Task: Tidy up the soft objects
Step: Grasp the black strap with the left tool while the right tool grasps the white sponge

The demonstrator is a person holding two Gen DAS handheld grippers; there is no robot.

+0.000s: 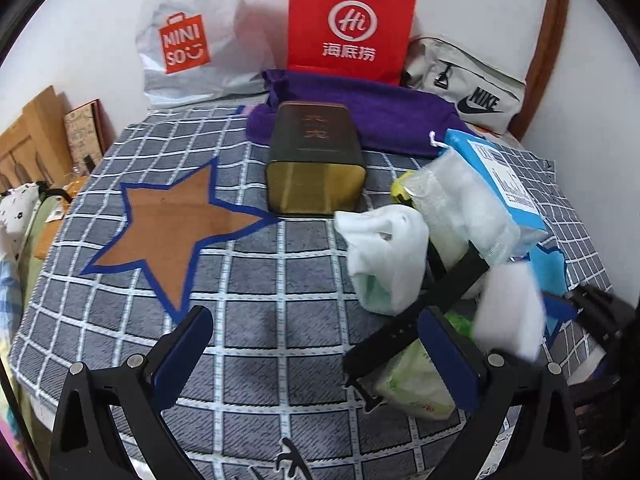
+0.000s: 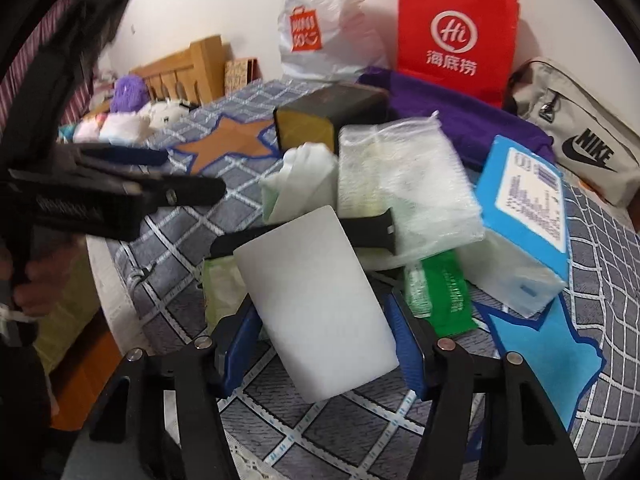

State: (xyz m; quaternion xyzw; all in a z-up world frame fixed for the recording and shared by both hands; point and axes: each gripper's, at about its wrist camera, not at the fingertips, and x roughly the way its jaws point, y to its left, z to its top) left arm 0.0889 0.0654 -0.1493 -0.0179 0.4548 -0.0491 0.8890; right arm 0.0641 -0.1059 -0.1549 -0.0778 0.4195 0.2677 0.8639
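The right gripper (image 2: 320,344) has its blue pads against both sides of a white foam block (image 2: 320,304) and holds it tilted just above the checked bedspread (image 1: 248,320), on the near side of the pile of soft things. The left gripper (image 1: 316,344) hangs with its jaws wide apart and nothing between them, to the left of that pile. I'd judge the pick-up of the block is the step in hand; next it wants carrying clear of the pile to wherever the soft things are gathered, and the pads should not crush the foam.

Just behind the block a black strap (image 2: 376,232) lies across the pile, with a green packet (image 2: 440,296), a white mesh pouch (image 2: 404,184) and a blue-lidded box (image 2: 528,196), whose label print is too small to read. Beyond the pile stands a dark tin (image 1: 316,160) with unreadable characters. Farthest back, a white bag (image 1: 188,36) reads "MINISO", a red bag (image 1: 352,20) "Hi" and "海底捞", and a grey pouch (image 1: 472,84) "NIKE".
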